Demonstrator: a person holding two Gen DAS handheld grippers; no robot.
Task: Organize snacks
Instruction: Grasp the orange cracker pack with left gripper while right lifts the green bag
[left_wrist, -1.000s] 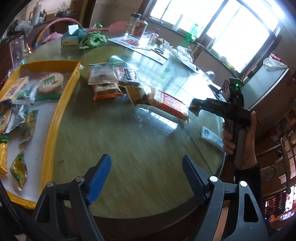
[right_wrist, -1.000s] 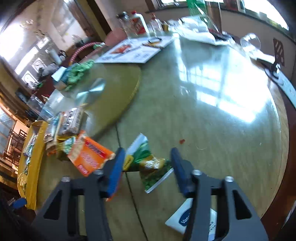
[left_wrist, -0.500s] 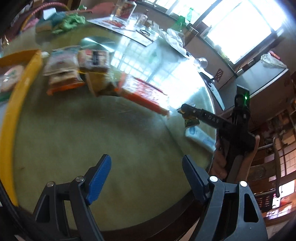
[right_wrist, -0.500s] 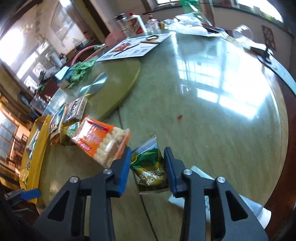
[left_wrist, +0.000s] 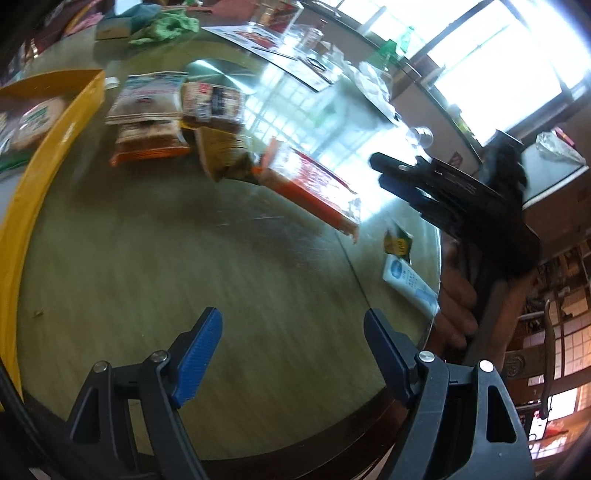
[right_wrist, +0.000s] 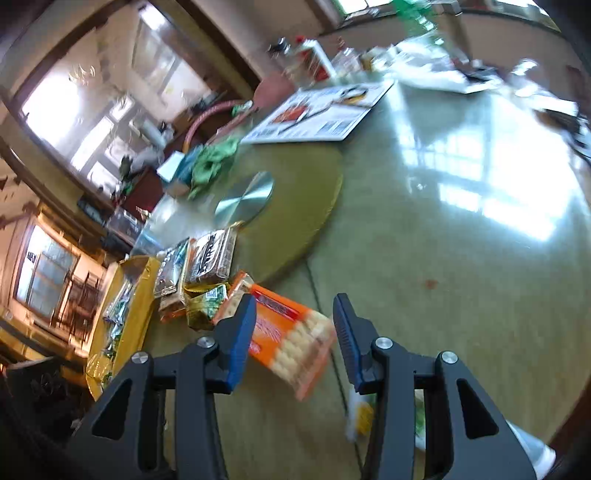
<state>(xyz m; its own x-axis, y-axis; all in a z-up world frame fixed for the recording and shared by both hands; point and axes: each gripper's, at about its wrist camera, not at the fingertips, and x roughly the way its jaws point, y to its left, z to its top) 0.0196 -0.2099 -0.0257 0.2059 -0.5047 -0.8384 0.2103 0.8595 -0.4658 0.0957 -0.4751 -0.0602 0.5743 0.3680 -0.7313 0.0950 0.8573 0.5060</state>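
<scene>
Here the right gripper (right_wrist: 293, 334), jaws just reopened and empty, could nudge the green packet (left_wrist: 397, 244) off the table (left_wrist: 229, 280) edge.

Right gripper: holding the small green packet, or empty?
Empty: the right gripper stands open, and the green packet lies on the table.

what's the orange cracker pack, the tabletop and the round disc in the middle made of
Orange cracker pack: likely thin plastic film, glossy, with a clear part showing the crackers.
Tabletop: hard and polished, maybe glass or stone; it mirrors the windows sharply.
Round disc: apparently brushed metal, with a fan-shaped sheen.
</scene>
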